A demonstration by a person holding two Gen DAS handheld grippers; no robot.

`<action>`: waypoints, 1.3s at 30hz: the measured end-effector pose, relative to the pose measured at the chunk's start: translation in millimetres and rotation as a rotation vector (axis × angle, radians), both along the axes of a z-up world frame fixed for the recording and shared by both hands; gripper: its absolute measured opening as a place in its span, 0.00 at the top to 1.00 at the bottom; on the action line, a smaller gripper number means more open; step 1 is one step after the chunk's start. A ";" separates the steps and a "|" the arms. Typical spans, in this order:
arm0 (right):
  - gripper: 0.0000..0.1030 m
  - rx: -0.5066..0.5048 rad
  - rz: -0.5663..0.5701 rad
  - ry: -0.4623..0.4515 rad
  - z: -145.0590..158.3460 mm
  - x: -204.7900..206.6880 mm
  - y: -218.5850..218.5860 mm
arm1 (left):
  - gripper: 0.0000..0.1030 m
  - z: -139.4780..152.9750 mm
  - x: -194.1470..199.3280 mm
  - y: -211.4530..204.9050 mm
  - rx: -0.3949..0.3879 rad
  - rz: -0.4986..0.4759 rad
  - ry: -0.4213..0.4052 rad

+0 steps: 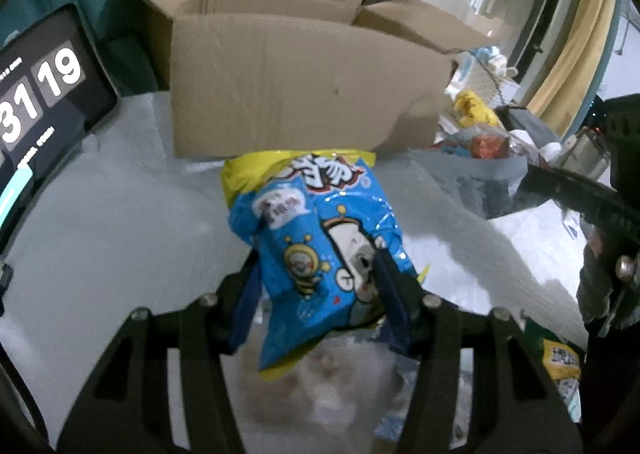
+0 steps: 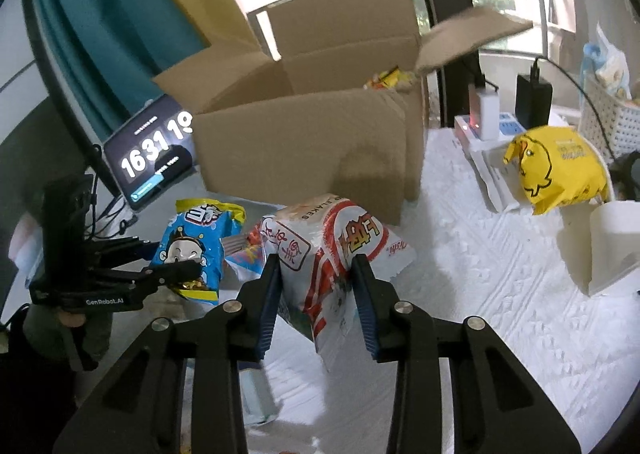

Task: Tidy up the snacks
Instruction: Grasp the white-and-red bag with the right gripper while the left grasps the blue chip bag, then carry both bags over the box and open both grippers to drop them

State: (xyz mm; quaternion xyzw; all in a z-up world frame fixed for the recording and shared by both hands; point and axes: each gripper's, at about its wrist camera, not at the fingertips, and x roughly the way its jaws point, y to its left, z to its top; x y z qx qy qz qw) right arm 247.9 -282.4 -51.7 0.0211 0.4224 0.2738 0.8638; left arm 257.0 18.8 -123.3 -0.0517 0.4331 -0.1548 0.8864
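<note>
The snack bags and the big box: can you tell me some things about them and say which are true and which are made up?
1. The left gripper holds a blue snack bag. True.
2. The right gripper holds a green bottle. False: it grips a red and white snack bag.
3. The cardboard box is taped shut. False: its flaps stand open.
4. A yellow bag lies to the right of the box. True.
5. A clock screen stands left of the box. True.
</note>
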 end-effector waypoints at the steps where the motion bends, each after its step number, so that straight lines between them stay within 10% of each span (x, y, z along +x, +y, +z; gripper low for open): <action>1: 0.64 0.000 0.003 -0.007 3.5 -3.0 0.4 | 0.46 4.8 -5.2 0.8 0.000 -0.004 -0.012; 16: 0.64 0.003 0.043 -0.139 68.3 -34.3 17.8 | 0.46 71.4 -31.1 6.3 -0.020 -0.012 -0.178; 39: 0.64 0.042 0.056 -0.288 131.9 27.1 50.3 | 0.45 139.3 41.1 22.4 0.003 0.013 -0.374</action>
